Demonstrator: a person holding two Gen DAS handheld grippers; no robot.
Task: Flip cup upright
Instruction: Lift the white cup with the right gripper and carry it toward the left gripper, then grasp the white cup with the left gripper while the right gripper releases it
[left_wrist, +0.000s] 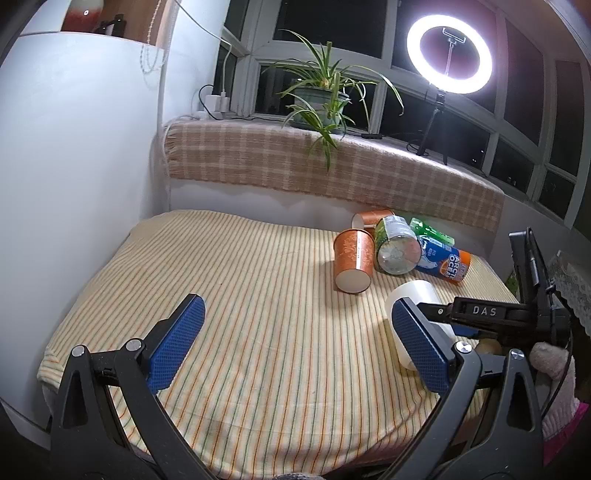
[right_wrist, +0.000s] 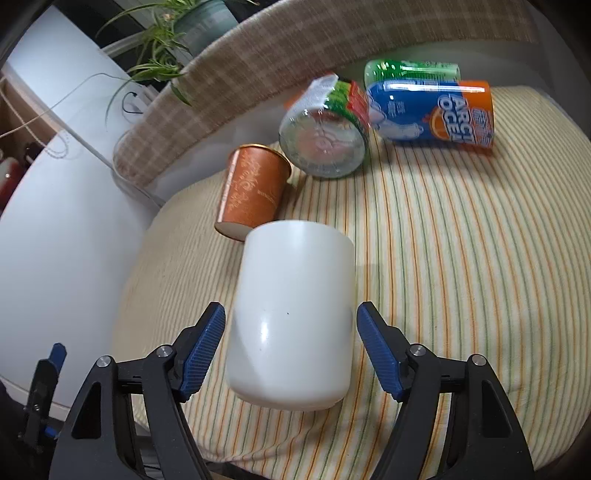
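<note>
A white cup (right_wrist: 291, 317) lies on its side on the striped cloth (right_wrist: 461, 258), between the fingers of my right gripper (right_wrist: 290, 350). The right jaws are open, with a gap on each side of the cup. In the left wrist view the cup (left_wrist: 413, 295) shows at the right, partly hidden behind my left gripper's right finger. My left gripper (left_wrist: 299, 347) is open and empty over the near part of the cloth. The right gripper's fingertip (left_wrist: 439, 312) reaches in from the right at the cup.
An orange paper cup (right_wrist: 255, 188) lies on its side just beyond the white cup. A clear bottle (right_wrist: 325, 136), a blue-orange bottle (right_wrist: 436, 110) and a green bottle (right_wrist: 410, 70) lie behind. A second orange cup (left_wrist: 373, 218), a plant (left_wrist: 325, 99) and ring light (left_wrist: 448, 55) stand farther back.
</note>
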